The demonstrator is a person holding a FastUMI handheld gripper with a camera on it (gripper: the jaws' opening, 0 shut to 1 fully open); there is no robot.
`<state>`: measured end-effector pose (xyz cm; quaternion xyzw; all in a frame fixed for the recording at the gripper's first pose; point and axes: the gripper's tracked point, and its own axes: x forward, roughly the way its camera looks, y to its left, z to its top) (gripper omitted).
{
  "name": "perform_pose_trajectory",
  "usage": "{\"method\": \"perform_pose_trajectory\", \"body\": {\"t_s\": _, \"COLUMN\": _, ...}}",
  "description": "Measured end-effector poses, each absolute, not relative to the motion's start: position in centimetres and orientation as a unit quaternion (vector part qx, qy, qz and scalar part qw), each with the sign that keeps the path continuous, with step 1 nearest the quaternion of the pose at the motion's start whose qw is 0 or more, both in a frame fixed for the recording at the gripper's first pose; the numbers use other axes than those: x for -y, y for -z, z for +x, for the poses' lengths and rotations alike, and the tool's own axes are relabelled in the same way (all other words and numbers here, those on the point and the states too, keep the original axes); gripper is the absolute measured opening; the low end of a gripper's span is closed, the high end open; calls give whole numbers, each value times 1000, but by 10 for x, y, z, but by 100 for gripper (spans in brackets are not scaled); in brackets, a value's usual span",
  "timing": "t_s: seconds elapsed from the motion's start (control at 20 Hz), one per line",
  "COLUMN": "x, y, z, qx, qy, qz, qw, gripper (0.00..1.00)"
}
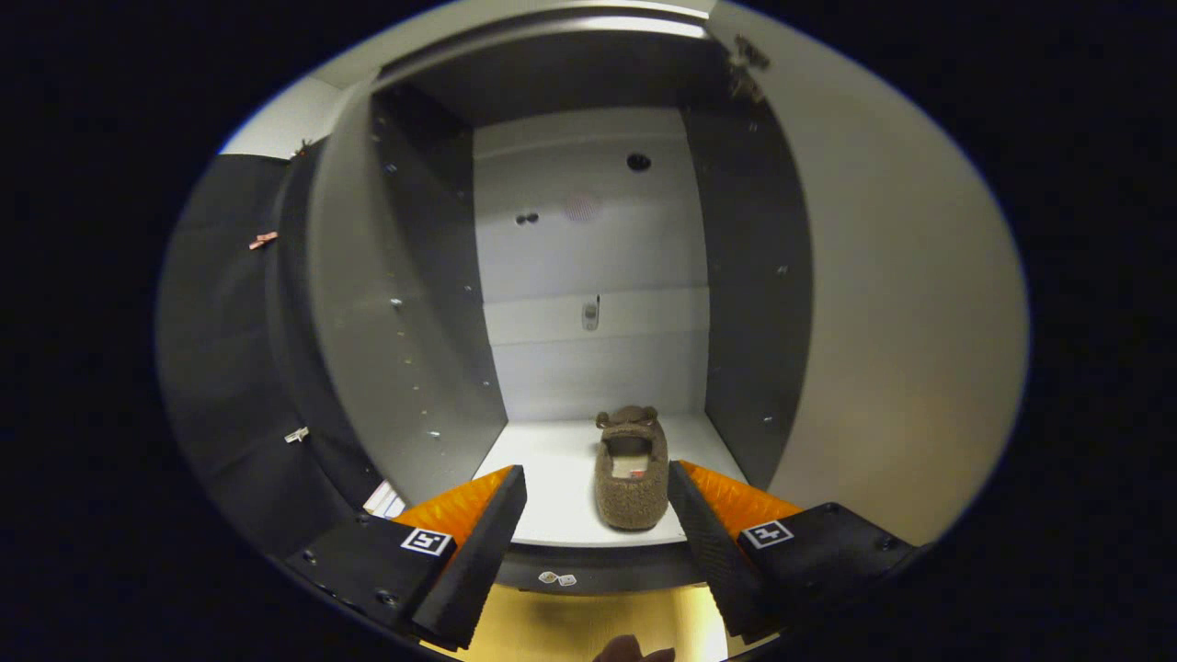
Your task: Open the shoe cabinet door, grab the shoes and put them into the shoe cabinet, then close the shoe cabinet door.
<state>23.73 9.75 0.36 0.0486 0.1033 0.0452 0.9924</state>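
The shoe cabinet (588,257) stands open in front of me, with its door (901,303) swung out to the right. A brown fuzzy slipper (631,473) lies on the cabinet's white bottom shelf (552,469), its toe toward the back wall. My gripper (598,519) is open just outside the front edge of the shelf. The slipper's heel shows between and slightly beyond the fingertips, nearer the right finger (703,533). Neither finger touches it.
The cabinet's grey side walls (405,303) close in on both sides, with a white back panel behind. Black booth cloth (230,349) hangs to the left. Another brown fuzzy thing (634,651) peeks up below the fingers over a yellowish floor.
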Motion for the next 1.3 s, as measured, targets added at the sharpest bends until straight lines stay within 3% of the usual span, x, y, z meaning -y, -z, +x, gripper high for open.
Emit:
{"method": "perform_pose_trajectory", "body": {"t_s": 0.6, "x": -74, "y": -27, "z": 46, "qx": -57, "qy": -61, "qz": 38, "qw": 996, "gripper": 99}}
{"method": "perform_pose_trajectory", "body": {"t_s": 0.85, "x": -25, "y": -33, "z": -9, "qx": -7, "qy": -14, "qz": 17, "qw": 1000, "gripper": 99}}
{"method": "perform_pose_trajectory", "body": {"t_s": 1.3, "x": 91, "y": -45, "z": -64, "qx": -15, "qy": 57, "qz": 16, "qw": 998, "gripper": 99}}
